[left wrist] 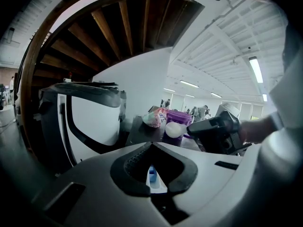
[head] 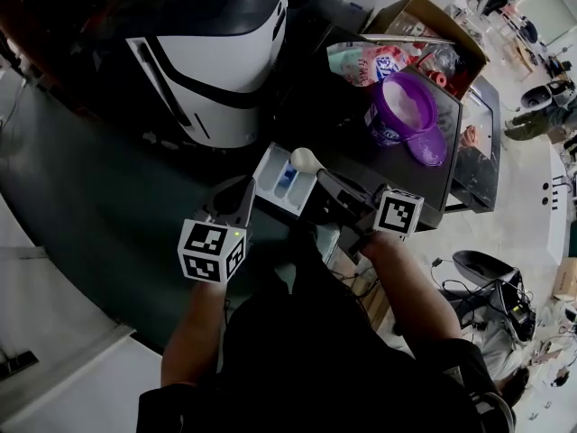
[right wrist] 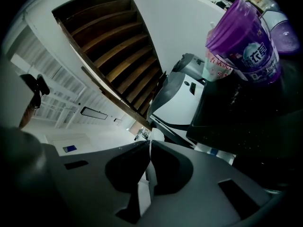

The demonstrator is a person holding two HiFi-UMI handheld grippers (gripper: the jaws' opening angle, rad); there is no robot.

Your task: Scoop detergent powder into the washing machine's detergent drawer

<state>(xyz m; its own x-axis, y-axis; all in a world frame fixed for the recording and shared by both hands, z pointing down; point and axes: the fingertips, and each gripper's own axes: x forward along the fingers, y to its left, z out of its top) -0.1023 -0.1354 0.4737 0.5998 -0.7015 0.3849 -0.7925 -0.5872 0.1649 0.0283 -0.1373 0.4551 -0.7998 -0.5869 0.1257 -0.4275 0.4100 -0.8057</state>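
Observation:
The white detergent drawer (head: 281, 183) stands pulled out of the dark washing machine (head: 108, 215), with a blue insert inside. Just above its right end hangs a white scoop (head: 305, 159) heaped with powder. My right gripper (head: 328, 180) is shut on the scoop's handle (right wrist: 151, 176), and the bowl (right wrist: 156, 135) shows past the jaw tips. My left gripper (head: 245, 197) sits at the drawer's near left corner, its tips touching with nothing between them. In the left gripper view the drawer (left wrist: 152, 176) lies beyond the left gripper (left wrist: 151, 144), and the scoop (left wrist: 174, 129) floats ahead.
An open purple detergent tub (head: 403, 106) stands on the dark top at the right, its lid (head: 428, 147) beside it. Behind are a pink bag (head: 370, 61) and a cardboard box (head: 433, 30). A white and black appliance (head: 216, 52) rises at the back left.

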